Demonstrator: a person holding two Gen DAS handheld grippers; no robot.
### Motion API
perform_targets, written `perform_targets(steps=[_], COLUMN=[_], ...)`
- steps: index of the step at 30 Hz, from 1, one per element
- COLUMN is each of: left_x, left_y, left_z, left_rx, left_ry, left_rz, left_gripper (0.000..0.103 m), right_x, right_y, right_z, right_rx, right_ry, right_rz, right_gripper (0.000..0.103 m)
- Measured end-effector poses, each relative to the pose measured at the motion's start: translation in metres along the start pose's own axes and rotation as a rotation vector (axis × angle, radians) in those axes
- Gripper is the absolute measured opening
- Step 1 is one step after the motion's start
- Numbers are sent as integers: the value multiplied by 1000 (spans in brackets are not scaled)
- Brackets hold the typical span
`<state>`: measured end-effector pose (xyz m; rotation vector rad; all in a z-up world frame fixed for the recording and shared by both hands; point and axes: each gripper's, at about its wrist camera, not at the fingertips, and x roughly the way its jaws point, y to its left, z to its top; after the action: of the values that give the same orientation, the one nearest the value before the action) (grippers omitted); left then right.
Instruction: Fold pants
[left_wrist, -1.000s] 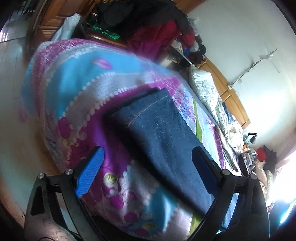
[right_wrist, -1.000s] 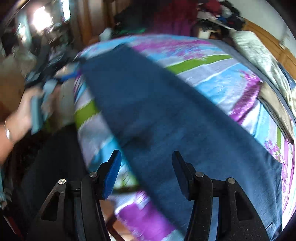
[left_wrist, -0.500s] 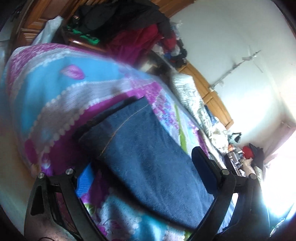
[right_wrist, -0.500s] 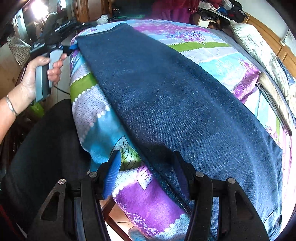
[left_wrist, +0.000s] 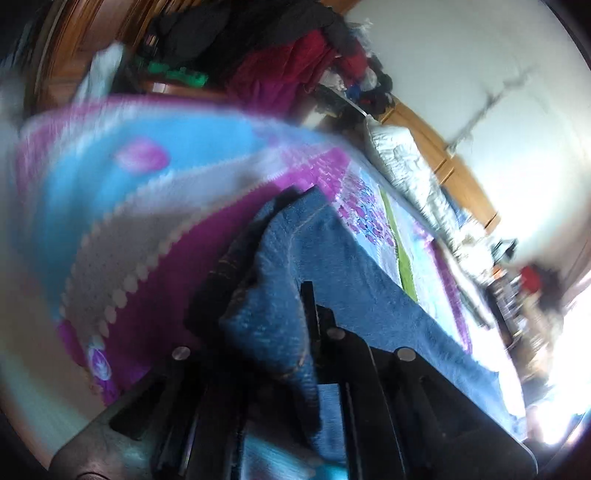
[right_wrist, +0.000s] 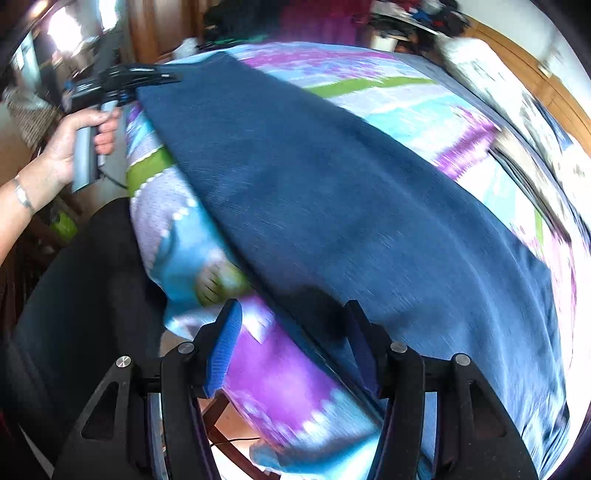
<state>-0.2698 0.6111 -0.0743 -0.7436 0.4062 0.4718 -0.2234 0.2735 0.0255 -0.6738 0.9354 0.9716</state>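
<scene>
The left gripper (left_wrist: 295, 332) pinches one end of the long dark-blue denim pants (right_wrist: 351, 192), which lie on the bed's patterned purple-and-blue bedspread (right_wrist: 177, 236); the right gripper (right_wrist: 291, 347) is spread over their near edge. Denim looks heavy, limp: grip thick seams

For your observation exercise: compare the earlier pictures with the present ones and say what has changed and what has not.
The left hand-held gripper moved in and closed on the end of the jeans, bunching the cloth. The right hand-held gripper remains open at the jeans' edge. The jeans otherwise still lie on the bedspread.
</scene>
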Motion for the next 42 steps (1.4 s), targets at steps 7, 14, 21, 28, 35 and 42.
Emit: perform_targets(steps=[7,14,21,28,35,42], left_x=[-25,17,42,37,35,33], left_y=[-145,-314,-343,-347,-354,-379], left_z=[-16,-159,-238,-248,-256,-270], left_rx=[333,585,803,847,853,957], left_ry=[7,303,326,302,258,246], left_rz=[-95,-340,-197,-183,-135,-79], left_gripper=[5,17,29,33,34,21], right_x=[-29,-57,-79,-34,34,26], right_y=[-75,-119,-158,-202,-238,-245], right_z=[-59,-113,-129,-58,-13,21], right_rx=[306,527,648,717,759,636], right_ry=[-55,-158,-278,-363,-259,-204], right_rz=[-31,-14,-11,230,287,274], right_gripper=[60,60,62,88,69,9])
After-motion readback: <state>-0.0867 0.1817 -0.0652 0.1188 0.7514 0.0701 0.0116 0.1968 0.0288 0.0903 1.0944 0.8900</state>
